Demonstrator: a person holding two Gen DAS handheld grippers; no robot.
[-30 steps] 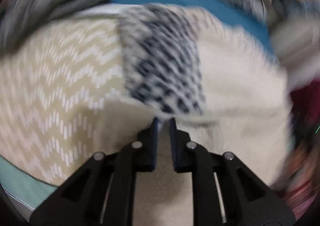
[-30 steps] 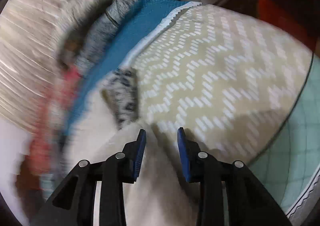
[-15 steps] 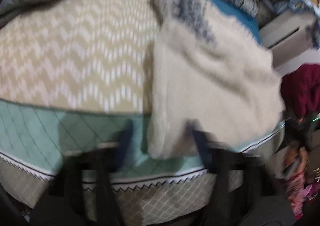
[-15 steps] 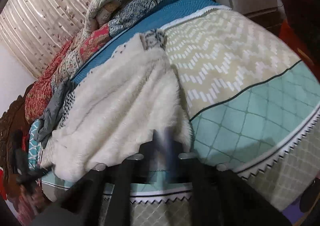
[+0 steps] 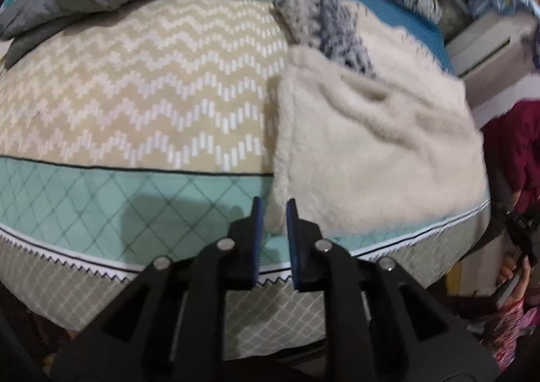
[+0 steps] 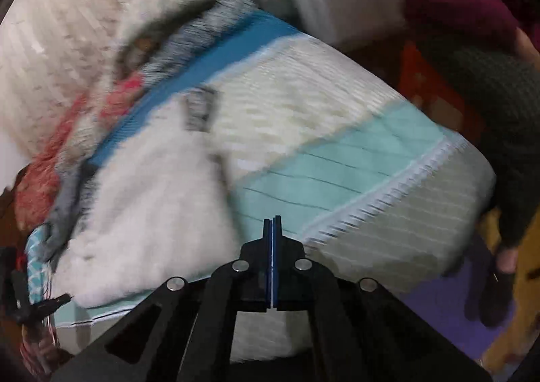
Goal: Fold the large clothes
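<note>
Judging by the layout, fold looks mostly done: cream fleece garment point(image 5: 371, 145) sits folded centre-right of the left wrist view on the bedspread point(image 5: 135, 95), grey patterned part at its upper edge. For the next fold, I'd pinch the near-left corner deep, since fleece is thick and slips. Left gripper point(image 5: 272, 209) is low-centre, level, jaws spread, corner just past the tips, nothing held. In the blurry right view, right gripper point(image 6: 272, 223) has pads pressed together, empty, aimed beside the fleece at the teal quilted band point(image 6: 337, 166)
</note>
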